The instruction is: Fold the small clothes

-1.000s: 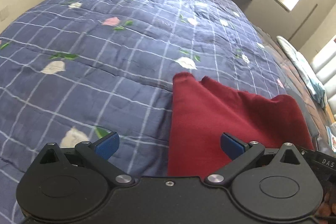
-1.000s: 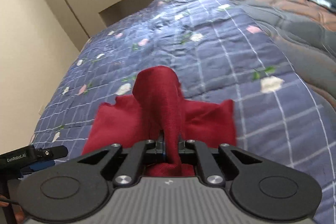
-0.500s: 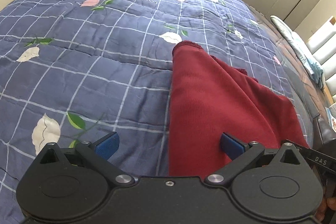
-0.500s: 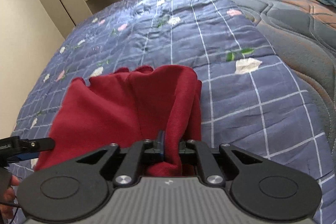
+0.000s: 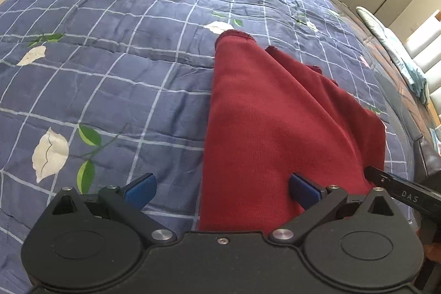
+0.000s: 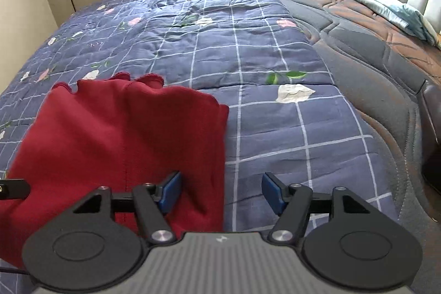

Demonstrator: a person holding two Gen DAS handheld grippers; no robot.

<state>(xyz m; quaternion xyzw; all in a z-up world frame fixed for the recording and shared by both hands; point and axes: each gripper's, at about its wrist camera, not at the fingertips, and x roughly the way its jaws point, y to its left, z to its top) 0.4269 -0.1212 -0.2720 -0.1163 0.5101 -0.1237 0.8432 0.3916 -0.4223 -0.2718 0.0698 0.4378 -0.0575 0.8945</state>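
Note:
A dark red garment (image 5: 275, 128) lies folded on the blue checked quilt (image 5: 124, 59). It also shows in the right wrist view (image 6: 124, 134), with scalloped hems at its far edge. My left gripper (image 5: 222, 190) is open, its fingers straddling the garment's near left edge. My right gripper (image 6: 222, 190) is open, straddling the garment's near right edge; its left finger (image 6: 171, 190) is over the cloth. Neither holds anything.
The quilt (image 6: 248, 59) covers most of the bed. A brown quilted mattress (image 6: 372, 46) lies bare to the right, with a pale blue cloth (image 6: 386, 4) on it. Beige wall and window ledge stand beyond the bed.
My right gripper has opened and let go of the red garment, which it had lifted and laid over. The garment now lies flat. The left gripper stayed open and moved closer.

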